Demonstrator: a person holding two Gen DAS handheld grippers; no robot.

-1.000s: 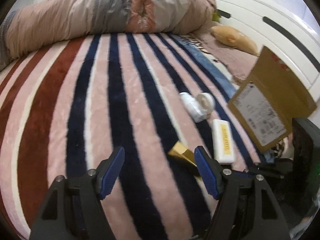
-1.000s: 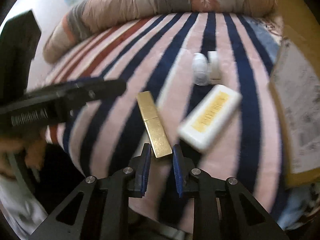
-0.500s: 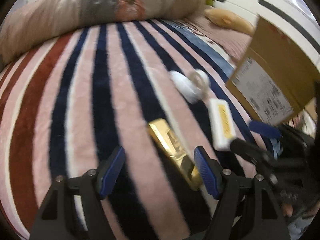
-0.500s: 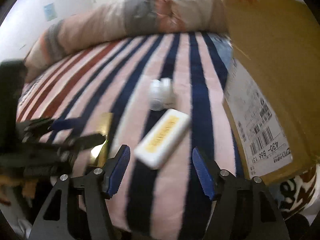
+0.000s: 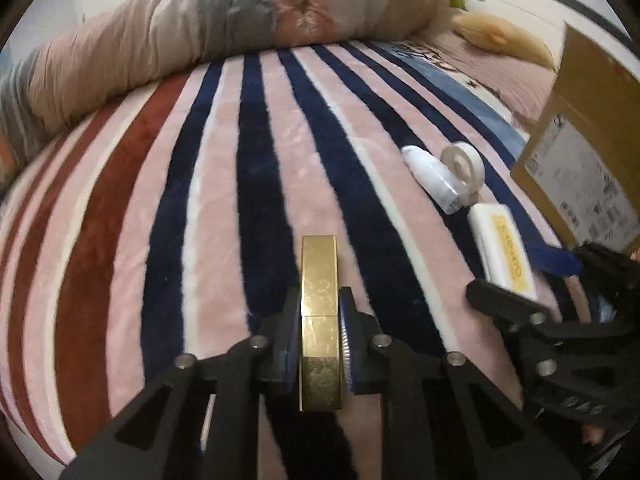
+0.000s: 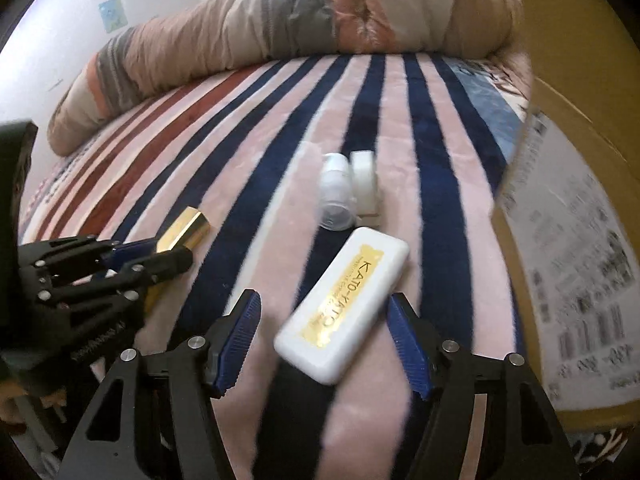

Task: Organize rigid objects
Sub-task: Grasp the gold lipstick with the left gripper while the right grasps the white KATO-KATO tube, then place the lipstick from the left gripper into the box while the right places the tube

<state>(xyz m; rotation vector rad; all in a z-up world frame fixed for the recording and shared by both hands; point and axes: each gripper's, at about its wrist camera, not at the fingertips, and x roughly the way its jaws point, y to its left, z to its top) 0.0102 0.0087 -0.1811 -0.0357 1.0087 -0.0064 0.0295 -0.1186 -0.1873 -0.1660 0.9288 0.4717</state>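
Pinching the gold bar (image 5: pixel 320 320) between its blue pads, your left gripper (image 5: pixel 320 344) is showing first in the left wrist view: the fingers (image 5: pixel 282 344) are pressing on both long sides of the bar, which is running straight out ahead from between them over the striped blanket (image 5: pixel 200 200) on the bed. Ahead and to the right of the fingers, a white bottle (image 5: pixel 430 178) and a white tape roll (image 5: pixel 464 168) are lying side by side, touching. Nearer, a white case (image 5: pixel 504 248) with a yellow label is lying just beyond the tips of your right gripper (image 5: pixel 520 280), which is entering from the right edge. A cardboard box (image 5: pixel 580 152) is standing farther right, and a rolled duvet (image 5: pixel 240 24) is lying across the far end.

Looking through the right wrist view, your right gripper (image 6: pixel 324 340) is holding its fingers (image 6: pixel 408 344) spread, with the white case (image 6: pixel 344 304) lying slantwise between them; the pads are not touching it. Just past the case, the bottle (image 6: pixel 336 192) and tape roll (image 6: pixel 366 180) are sitting together. Left of your fingers, the left gripper (image 6: pixel 160 254) is clamping the gold bar (image 6: pixel 184 230). The cardboard box (image 6: pixel 580 200) is filling the right side.
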